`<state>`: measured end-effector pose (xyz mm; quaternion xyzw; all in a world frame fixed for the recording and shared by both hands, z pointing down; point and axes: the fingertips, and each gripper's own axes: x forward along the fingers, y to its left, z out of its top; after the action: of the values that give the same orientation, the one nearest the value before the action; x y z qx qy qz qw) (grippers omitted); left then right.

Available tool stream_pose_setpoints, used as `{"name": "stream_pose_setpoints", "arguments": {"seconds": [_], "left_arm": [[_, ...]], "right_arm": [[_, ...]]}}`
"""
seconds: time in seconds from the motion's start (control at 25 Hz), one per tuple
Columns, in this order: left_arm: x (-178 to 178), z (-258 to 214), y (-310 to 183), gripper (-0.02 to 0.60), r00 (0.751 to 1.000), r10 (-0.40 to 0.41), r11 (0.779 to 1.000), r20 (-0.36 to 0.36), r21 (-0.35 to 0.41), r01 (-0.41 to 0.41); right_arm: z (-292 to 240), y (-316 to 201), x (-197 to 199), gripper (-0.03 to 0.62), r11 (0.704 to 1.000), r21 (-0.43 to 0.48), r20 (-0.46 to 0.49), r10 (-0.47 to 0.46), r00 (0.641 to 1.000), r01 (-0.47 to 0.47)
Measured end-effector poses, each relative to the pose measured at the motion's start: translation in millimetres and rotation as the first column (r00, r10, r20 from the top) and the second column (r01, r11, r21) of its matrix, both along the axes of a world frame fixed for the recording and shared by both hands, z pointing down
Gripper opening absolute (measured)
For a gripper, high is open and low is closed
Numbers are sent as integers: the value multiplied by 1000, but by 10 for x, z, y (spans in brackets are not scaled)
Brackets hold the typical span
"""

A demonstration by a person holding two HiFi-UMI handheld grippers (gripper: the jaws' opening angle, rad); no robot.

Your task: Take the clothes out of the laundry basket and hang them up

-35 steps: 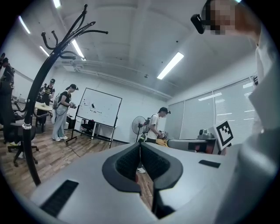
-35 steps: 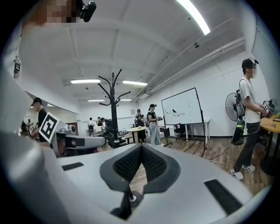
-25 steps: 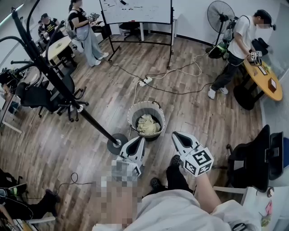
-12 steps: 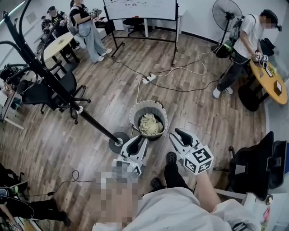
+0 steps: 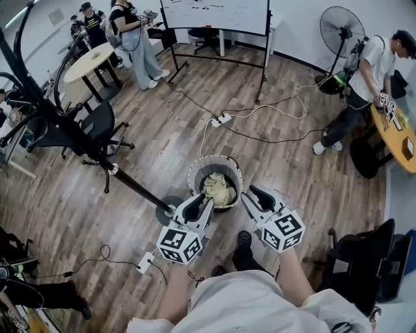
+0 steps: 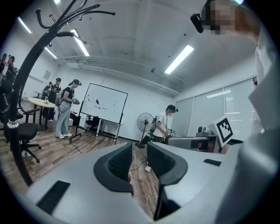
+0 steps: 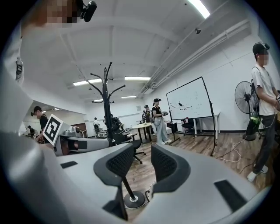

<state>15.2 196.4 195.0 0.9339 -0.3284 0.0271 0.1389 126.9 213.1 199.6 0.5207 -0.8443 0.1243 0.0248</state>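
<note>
Clothes (image 5: 220,188) sit bunched in the laundry basket (image 5: 195,171), with the coat rack base (image 5: 168,209) just beside it. The left tool (image 5: 200,205) and right tool (image 5: 255,195) hover at its near rim, their jaws just opening wide and empty.

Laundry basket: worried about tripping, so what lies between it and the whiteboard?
In the head view, a white power strip and trailing cables lie between the laundry basket and the whiteboard.

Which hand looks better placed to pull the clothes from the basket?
Right, narrowly. Both tongs have just been opening, empty, beside the laundry basket, but the left tongs sit by the coat stand's base, while the right tongs have an open path to the clothes.
</note>
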Motion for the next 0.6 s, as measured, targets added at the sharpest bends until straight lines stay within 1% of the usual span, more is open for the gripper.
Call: {"name": "stream_pose_setpoints", "arguments": {"seconds": [0.24,0.36,0.6], "left_arm": [[180,-36,-323,114,1000,-31,1000,5,-1,31],[290,-29,-463,115,999,-53,999,4,-1,53],[561,22,-711,115,996,-87,996,13,-2,87]], "right_arm": [[-42,-368,174,129,1000,6,14,-29,999,29],[-45,-517,307,124,999,9,30,-40,999,39],[39,-827,601,124,997,-6,29,-74,997,74]]}}
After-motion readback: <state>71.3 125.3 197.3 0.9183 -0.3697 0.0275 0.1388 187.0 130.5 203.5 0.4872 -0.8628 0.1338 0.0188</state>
